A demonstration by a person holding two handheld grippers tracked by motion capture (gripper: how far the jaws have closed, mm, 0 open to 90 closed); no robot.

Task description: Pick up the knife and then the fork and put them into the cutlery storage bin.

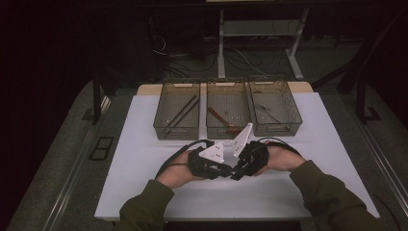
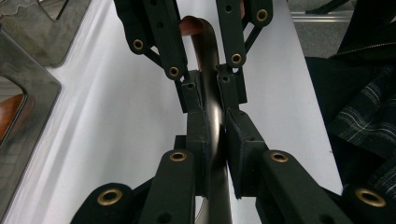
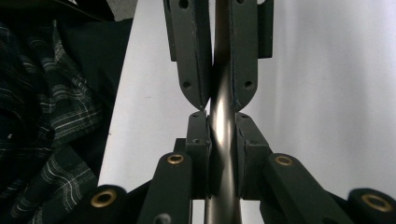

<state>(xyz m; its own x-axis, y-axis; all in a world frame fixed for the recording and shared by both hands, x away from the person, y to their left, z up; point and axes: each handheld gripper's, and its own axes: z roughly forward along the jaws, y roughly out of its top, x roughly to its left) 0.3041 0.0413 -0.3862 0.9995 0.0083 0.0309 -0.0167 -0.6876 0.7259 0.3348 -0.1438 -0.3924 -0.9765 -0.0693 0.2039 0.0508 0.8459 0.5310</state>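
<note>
A slim dark metal utensil handle (image 2: pixel 210 42) (image 3: pixel 222 205) runs between both grippers, low over the white table (image 1: pixel 144 159) near the front middle. In the high view the two grippers meet tip to tip. My left gripper (image 1: pixel 229 171) (image 2: pixel 215 126) is shut on the handle. My right gripper (image 1: pixel 237 174) (image 3: pixel 222 128) faces it and is shut on the same handle just beyond. In the left gripper view the handle curves away to a reddish-brown end past the right gripper's fingers (image 2: pixel 231 88). The left gripper's fingers (image 3: pixel 194 70) clamp the handle in the right gripper view.
Three dark mesh trays stand side by side at the back. The left tray (image 1: pixel 176 131) holds long black sticks, the middle tray (image 1: pixel 227 133) a brown wooden spoon, and the right tray (image 1: pixel 276 129) a thin metal utensil. The person's plaid clothing (image 3: pixel 51 121) lies close behind the table's front edge.
</note>
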